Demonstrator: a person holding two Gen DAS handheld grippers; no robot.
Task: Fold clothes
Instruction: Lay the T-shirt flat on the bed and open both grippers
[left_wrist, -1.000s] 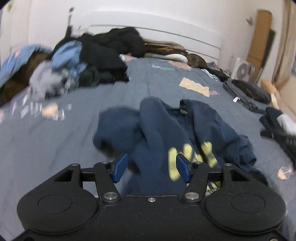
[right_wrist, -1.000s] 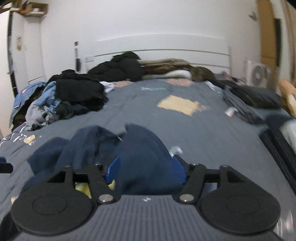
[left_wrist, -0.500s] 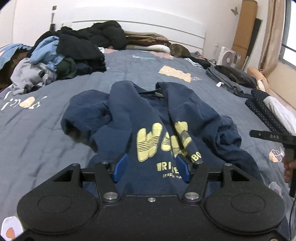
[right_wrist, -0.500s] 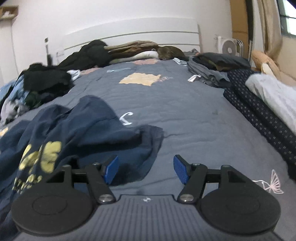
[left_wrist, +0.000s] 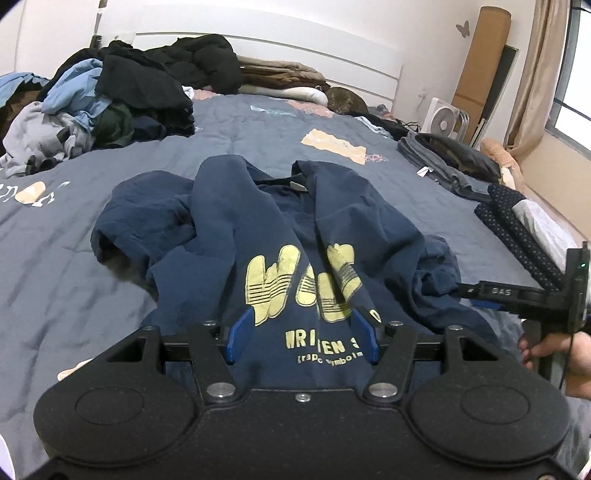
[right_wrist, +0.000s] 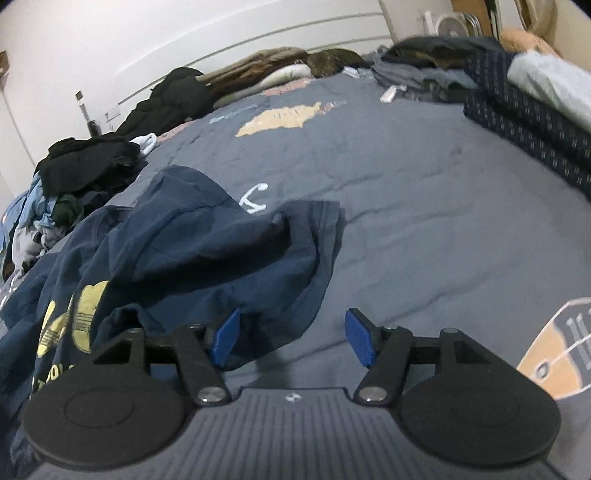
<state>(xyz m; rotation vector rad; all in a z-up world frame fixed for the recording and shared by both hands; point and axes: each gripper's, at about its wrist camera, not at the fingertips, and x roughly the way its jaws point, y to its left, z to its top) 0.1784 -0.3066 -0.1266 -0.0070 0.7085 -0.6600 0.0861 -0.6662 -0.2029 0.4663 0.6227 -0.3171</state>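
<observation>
On the bed (left_wrist: 258, 122), at its near middle, lies the navy T-shirt (left_wrist: 291, 236), print side up with yellow lettering showing, and it serves as the reference for all that follows. It is not flat: both shoulders are rumpled up into ridges, one sleeve is bunched to its left, and its right sleeve (right_wrist: 295, 236) is crumpled over onto the quilt. It is neither spread out nor folded.

Left tongs (left_wrist: 302, 338) hang low over the shirt's hem end, jaws apart, with the lettered cloth showing between the blue pads; nothing is gripped. Right tongs (right_wrist: 293, 341) sit at the shirt's right edge, jaws likewise apart and empty, the left pad just over the edge of the loose cloth, the other over bare quilt. By my judgement this placement, one tool at the hem and one at the side, suits taking hold to pull the garment flat.

A hand (left_wrist: 565, 360) holds the right tool's handle, right of the shirt.

Beyond the shirt to its left stands an unsorted heap of clothes (left_wrist: 99, 99); to its right, along the bed edge, lie folded garments (left_wrist: 517, 221), presumably kept apart as the sorted side.
</observation>
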